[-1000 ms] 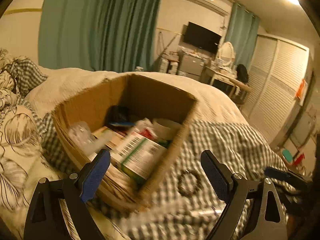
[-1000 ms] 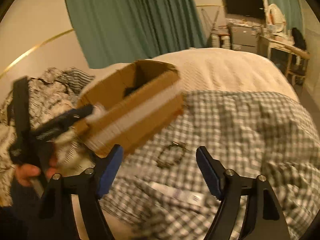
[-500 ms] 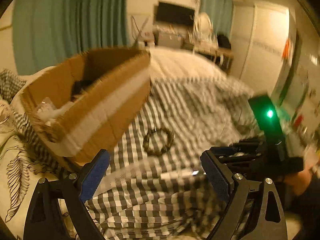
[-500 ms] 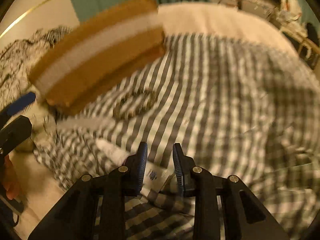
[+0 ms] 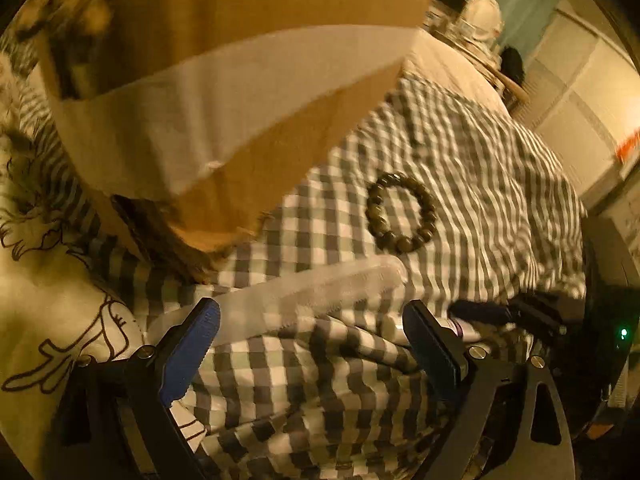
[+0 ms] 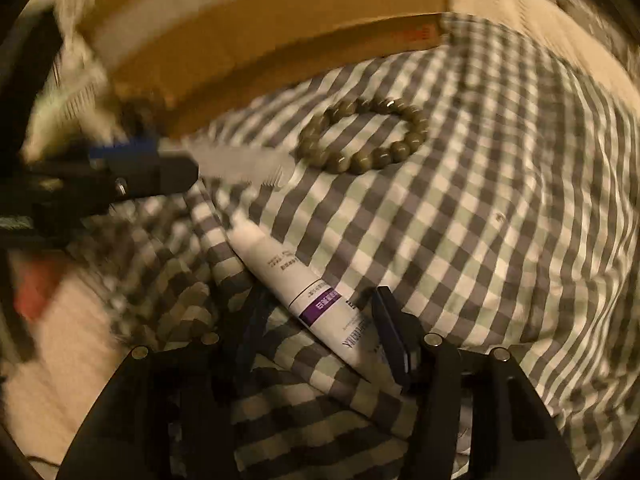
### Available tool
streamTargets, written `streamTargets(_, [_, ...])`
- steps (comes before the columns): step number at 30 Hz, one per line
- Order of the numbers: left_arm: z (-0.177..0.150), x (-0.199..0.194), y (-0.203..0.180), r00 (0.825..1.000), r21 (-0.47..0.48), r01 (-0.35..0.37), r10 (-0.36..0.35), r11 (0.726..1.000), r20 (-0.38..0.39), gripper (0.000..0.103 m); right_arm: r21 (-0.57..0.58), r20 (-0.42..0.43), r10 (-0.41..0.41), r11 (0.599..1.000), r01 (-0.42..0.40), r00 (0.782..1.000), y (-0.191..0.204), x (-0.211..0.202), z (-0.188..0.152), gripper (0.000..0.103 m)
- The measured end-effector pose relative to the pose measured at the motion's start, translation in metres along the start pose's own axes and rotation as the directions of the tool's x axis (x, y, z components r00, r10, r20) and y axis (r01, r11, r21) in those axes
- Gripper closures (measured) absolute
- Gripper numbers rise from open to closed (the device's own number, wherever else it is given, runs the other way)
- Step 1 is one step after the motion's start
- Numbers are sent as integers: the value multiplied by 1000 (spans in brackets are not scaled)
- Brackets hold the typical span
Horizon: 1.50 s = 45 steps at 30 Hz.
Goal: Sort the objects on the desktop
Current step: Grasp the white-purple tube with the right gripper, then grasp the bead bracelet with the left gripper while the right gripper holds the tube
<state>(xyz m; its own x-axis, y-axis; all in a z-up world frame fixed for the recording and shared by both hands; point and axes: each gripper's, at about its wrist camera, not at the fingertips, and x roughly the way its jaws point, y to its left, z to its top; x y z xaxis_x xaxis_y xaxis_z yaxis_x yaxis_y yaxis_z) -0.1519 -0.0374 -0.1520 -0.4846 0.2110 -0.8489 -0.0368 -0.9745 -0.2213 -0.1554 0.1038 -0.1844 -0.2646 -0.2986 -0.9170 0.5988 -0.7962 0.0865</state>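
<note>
A white tube with a purple band [image 6: 308, 292] lies on the checked blanket between the fingers of my right gripper [image 6: 320, 332], whose jaws stand partly open around it, not clamped. A clear comb [image 5: 304, 296] lies just ahead of my open left gripper [image 5: 312, 344], between its fingertips; the comb also shows in the right wrist view [image 6: 244, 166] beside the left gripper's fingers [image 6: 132, 168]. A dark bead bracelet [image 5: 402, 214] [image 6: 366, 136] lies flat beyond both. The cardboard box [image 5: 224, 92] [image 6: 260, 36] stands close at the upper left.
The checked blanket [image 6: 500, 220] is rumpled into folds under both grippers. A leaf-print sheet [image 5: 44, 300] lies to the left. A dresser and sliding closet doors [image 5: 580, 92] stand far off at the back right.
Both grippers have dropped low toward the blanket. The right gripper's jaws have widened and now straddle the white tube. The left gripper has come up to the comb.
</note>
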Motion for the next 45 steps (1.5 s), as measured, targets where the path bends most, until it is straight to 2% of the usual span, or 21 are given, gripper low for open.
streamTargets(1, [-1, 0, -3, 1000, 13, -4, 4, 1000, 3, 8, -17, -5, -19, 1000, 19, 1000, 4, 1, 1, 48])
streamTargets(2, [-2, -1, -4, 1000, 17, -10, 10, 1000, 6, 8, -8, -6, -20, 1000, 20, 1000, 3, 1, 1, 54])
streamTargets(3, [-2, -2, -3, 1000, 12, -7, 6, 1000, 6, 8, 13, -2, -20, 1000, 20, 1000, 1, 0, 0, 70])
streamTargets(4, [-1, -1, -1, 1000, 4, 0, 0, 1000, 10, 8, 31, 6, -49, 998, 49, 999, -2, -4, -1, 74])
streamTargets(6, [-2, -5, 2, 1000, -1, 19, -19, 1000, 23, 8, 78, 68, -103, 992, 98, 992, -6, -20, -5, 93])
streamTargets(9, [-8, -4, -13, 1000, 74, -2, 0, 997, 17, 8, 247, 205, -199, 958, 146, 958, -28, -62, -15, 93])
streamTargets(11, [-11, -1, -27, 1000, 139, -21, 19, 990, 13, 8, 341, 269, -200, 935, 101, 942, -45, -83, -22, 93])
streamTargets(15, [-13, -4, -58, 998, 279, 48, -57, 959, 26, 8, 439, 305, -189, 897, 38, 933, -71, -97, -32, 93])
streamTargets(18, [-2, 7, -90, 996, 373, 30, -58, 927, 63, 8, 486, 346, -192, 874, -1, 918, -79, -103, -33, 93])
streamTargets(20, [10, 23, -102, 998, 406, 48, -62, 913, 21, 8, 506, 356, -211, 862, 2, 910, -81, -103, -30, 93])
streamTargets(25, [53, 77, -90, 1000, 293, 2, 1, 956, -10, 8, 514, 372, -188, 857, -33, 909, -89, -100, -26, 92])
streamTargets(28, [58, 97, -75, 999, 246, 32, -21, 969, -49, 10, 515, 343, -172, 856, -32, 924, -91, -91, -23, 92])
streamTargets(29, [56, 93, -74, 999, 245, 30, -22, 969, -35, 20, 510, 328, -169, 860, -24, 930, -91, -87, -24, 92])
streamTargets(30, [54, 87, -73, 999, 252, 30, -24, 967, -26, 40, 506, 315, -166, 863, -17, 935, -90, -83, -23, 92])
streamTargets(31, [50, 79, -73, 999, 260, 41, -38, 965, -17, 54, 503, 302, -167, 864, -8, 938, -90, -79, -23, 92])
streamTargets(32, [47, 71, -72, 998, 262, 65, -65, 963, -10, 77, 505, 292, -167, 863, -3, 942, -91, -77, -24, 92])
streamTargets(33, [43, 63, -71, 997, 261, 76, -79, 962, 1, 92, 515, 284, -165, 857, -4, 945, -93, -74, -26, 92])
streamTargets(37, [36, 34, -69, 993, 263, 77, -98, 962, 67, 92, 547, 259, -180, 837, 10, 949, -97, -71, -34, 92])
streamTargets(39, [36, 22, -64, 987, 251, 115, -138, 961, 77, 92, 542, 250, -191, 840, 27, 949, -94, -72, -38, 92])
streamTargets(41, [37, 9, -58, 979, 236, 161, -185, 958, 82, 92, 527, 259, -210, 849, 44, 943, -87, -76, -41, 92])
streamTargets(45, [43, -11, -67, 964, 257, 188, -229, 948, 137, 92, 519, 308, -243, 853, 52, 920, -74, -100, -43, 92])
